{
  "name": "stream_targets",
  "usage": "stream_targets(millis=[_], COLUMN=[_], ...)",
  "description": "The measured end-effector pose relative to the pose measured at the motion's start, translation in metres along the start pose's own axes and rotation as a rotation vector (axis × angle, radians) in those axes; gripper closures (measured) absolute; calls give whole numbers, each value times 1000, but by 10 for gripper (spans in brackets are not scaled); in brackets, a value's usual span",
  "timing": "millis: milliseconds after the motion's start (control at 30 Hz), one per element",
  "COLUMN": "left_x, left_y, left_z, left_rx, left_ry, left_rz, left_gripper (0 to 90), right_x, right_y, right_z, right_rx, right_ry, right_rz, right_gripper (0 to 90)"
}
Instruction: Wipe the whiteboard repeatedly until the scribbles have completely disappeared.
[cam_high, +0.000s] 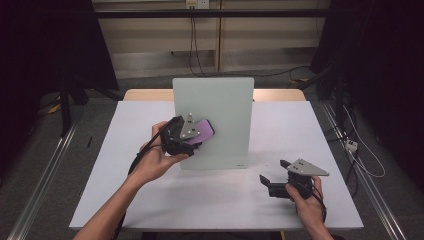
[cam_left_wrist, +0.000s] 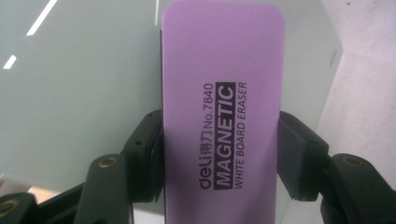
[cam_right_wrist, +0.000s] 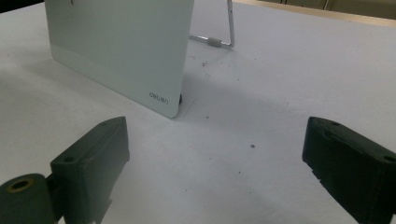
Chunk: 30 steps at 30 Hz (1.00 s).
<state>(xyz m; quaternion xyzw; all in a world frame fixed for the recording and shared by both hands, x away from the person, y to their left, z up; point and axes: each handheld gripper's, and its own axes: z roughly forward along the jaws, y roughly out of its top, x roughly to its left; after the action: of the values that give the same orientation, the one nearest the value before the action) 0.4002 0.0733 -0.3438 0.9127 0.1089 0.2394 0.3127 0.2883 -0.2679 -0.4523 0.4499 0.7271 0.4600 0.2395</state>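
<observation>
Clamped across its short sides by the left gripper (cam_left_wrist: 219, 154), the purple eraser (cam_left_wrist: 223, 98) is held against the face of the upright whiteboard (cam_high: 225, 100), its long axis running away from the jaws. The right gripper (cam_high: 274, 181) is held wide open and empty, low over the table (cam_high: 150, 195), well apart near the board's lower corner.

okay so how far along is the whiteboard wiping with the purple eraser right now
Done: the left gripper is shut on the purple eraser, lifted against the standing whiteboard. In hand: the eraser sits at the board's left-middle area. I see no marks on the board, so what remains to wipe cannot be told. The right gripper waits open over the table, holding nothing.
</observation>
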Motion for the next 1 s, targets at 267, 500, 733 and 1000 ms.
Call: stream_targets(millis=[267, 500, 733, 1000], left_x=[-10, -19, -15, 0], left_y=[-2, -10, -12, -12], left_z=[8, 15, 14, -2], left_rx=[23, 52, 60, 7], left_ry=[-10, -43, -74, -16], left_rz=[32, 77, 49, -30], left_gripper=[411, 411, 411, 411], right_x=[0, -1, -1, -1], right_y=[0, 0, 0, 0], right_z=[0, -1, -1, -1], right_rx=[0, 1, -1, -3], right_ry=[1, -1, -1, -1], right_rz=[-1, -1, -5, -3], right_gripper=[71, 71, 71, 71])
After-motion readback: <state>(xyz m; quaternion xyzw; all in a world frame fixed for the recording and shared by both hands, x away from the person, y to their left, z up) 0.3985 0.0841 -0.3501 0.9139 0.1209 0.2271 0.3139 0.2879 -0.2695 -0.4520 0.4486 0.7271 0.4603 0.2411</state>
